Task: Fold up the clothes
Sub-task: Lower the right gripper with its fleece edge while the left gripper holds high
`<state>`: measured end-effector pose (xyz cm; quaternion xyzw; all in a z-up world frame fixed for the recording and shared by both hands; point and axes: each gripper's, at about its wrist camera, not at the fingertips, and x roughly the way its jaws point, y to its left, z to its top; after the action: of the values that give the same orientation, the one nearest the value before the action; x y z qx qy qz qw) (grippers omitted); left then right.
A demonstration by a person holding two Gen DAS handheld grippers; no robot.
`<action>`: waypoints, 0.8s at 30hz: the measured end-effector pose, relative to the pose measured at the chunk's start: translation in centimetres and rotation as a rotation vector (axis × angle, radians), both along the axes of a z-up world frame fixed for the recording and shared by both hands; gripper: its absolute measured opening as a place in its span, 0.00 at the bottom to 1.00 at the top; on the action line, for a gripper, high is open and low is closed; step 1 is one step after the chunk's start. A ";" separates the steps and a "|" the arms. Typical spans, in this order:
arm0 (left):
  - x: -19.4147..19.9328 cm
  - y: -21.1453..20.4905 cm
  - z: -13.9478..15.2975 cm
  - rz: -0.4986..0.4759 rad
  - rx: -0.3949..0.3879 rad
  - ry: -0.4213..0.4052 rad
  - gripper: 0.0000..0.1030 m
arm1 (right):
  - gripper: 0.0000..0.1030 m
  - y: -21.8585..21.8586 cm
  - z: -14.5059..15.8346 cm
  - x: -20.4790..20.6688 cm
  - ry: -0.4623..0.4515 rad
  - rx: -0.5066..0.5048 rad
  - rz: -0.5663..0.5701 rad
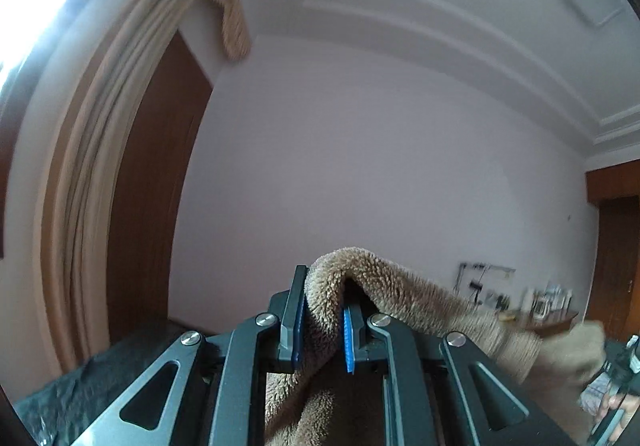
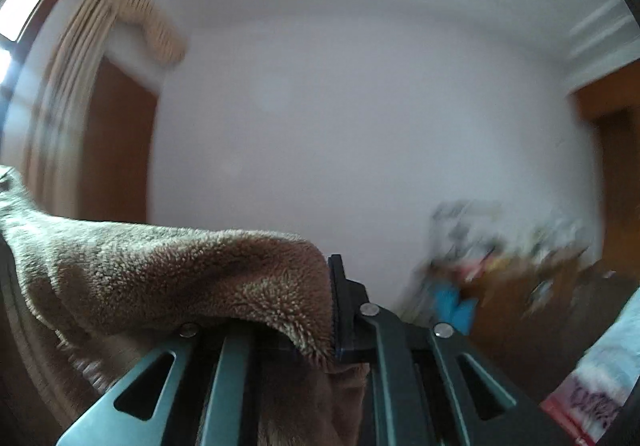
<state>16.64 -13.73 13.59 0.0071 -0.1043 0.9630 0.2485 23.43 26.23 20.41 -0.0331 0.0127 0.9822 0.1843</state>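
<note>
Near, raised toward the ceiling | left gripper point(image 1: 322, 320) and right gripper point(image 2: 320, 310) each clamp the fluffy brown fleece garment point(image 2: 168, 270) | garment hangs between them, no fold visible; folding stage unclear

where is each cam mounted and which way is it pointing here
Left wrist: sits on the left gripper, tilted up at wall and ceiling; its fingers clamp the fleece garment, and a hand shows at lower right.
Right wrist: sits on the right gripper, also tilted up, blurred; the fleece garment hides its left finger.
Shared: the garment, the curtain and the white wall.
</note>
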 end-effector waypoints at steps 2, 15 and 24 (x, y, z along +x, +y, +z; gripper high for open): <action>-0.2 0.3 -0.4 0.011 0.000 -0.013 0.15 | 0.22 2.1 -2.6 -1.8 -0.092 -0.089 0.103; -0.5 2.6 4.4 0.031 -0.066 0.063 0.15 | 0.63 6.4 -13.6 -4.3 -0.431 -0.203 0.401; -2.4 2.2 4.5 0.049 -0.039 0.005 0.15 | 0.63 4.4 -14.3 -3.6 -0.532 0.037 0.629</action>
<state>14.22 -11.53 18.11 0.0074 -0.0845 0.9706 0.2251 19.85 30.66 6.13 -0.2849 -0.0638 0.9479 -0.1273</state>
